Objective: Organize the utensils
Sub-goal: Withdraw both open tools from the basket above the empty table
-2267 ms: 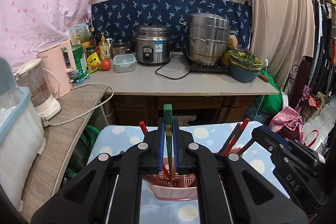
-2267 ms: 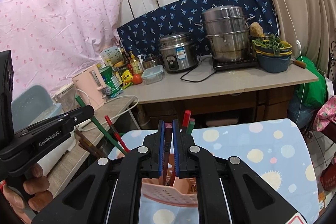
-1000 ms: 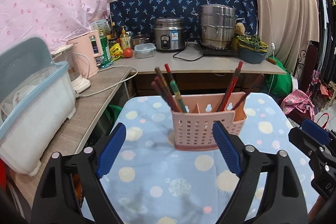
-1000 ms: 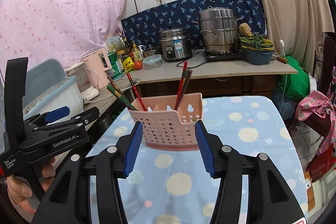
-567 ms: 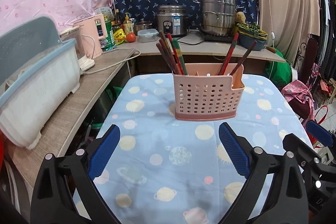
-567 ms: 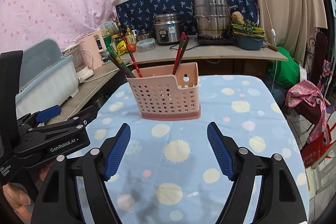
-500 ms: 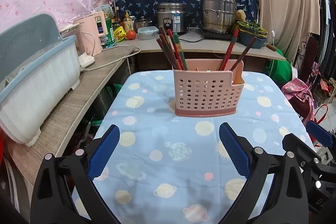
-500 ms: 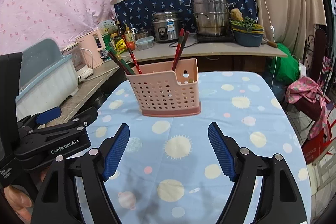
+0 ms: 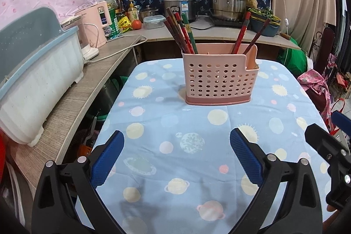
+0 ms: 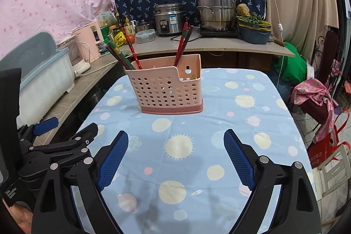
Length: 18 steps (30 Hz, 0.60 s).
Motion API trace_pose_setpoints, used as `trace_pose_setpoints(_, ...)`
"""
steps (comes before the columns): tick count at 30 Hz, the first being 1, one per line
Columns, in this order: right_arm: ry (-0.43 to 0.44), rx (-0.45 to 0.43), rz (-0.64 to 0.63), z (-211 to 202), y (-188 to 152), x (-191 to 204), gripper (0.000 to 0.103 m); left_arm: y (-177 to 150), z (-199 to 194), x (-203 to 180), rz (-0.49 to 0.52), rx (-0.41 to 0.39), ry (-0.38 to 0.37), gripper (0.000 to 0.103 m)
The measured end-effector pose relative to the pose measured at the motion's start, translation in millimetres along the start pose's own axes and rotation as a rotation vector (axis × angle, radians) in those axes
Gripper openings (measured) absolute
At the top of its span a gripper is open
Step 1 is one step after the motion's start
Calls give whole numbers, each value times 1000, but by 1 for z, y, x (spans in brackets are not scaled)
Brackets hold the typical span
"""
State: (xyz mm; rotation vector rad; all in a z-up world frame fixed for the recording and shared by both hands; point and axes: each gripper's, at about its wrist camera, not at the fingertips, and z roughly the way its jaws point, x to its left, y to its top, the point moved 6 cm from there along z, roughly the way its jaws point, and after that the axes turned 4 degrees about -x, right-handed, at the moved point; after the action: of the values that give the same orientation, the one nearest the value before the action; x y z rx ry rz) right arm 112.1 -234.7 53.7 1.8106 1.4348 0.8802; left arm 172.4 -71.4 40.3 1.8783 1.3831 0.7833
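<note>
A pink perforated utensil basket (image 9: 219, 80) (image 10: 169, 89) stands upright on the table. One bundle of red, brown and green chopsticks (image 9: 184, 32) leans in its left compartment, and a red and brown pair (image 9: 241, 36) stands in the middle one. My left gripper (image 9: 176, 135) hangs open over the cloth, well short of the basket, with nothing between its fingers. My right gripper (image 10: 175, 134) is also back from the basket; its jaws are opening and hold nothing. Each gripper shows at the edge of the other's view.
The table carries a blue cloth with planets (image 9: 175, 168). A white and blue dish bin (image 9: 33, 80) sits on the wooden counter to the left. A rice cooker (image 9: 178, 3) and a steel steamer pot (image 9: 227, 1) stand on the back counter. A pink bag (image 10: 313, 93) lies to the right.
Both grippers have let go of their chopsticks, which now stand in the basket. Both have drawn back and down from the basket, and their jaws have spread wide.
</note>
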Motion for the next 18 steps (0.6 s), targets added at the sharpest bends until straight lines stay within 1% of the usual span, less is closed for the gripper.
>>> trace_pose_setpoints(4, -3, 13, -5, 7, 1, 2, 87, 4, 5, -1, 7, 9, 3, 94)
trace_pose_setpoints(7, -8, 22, -9, 13, 2, 0, 88, 8, 8, -2, 19, 3, 20, 94)
trace_pose_setpoints(10, -10, 32, -5, 19, 3, -2, 96, 10, 11, -1, 21, 4, 26, 95)
trace_pose_setpoints(18, -16, 45, 9, 32, 5, -5, 96, 14, 18, -4, 35, 8, 37, 96)
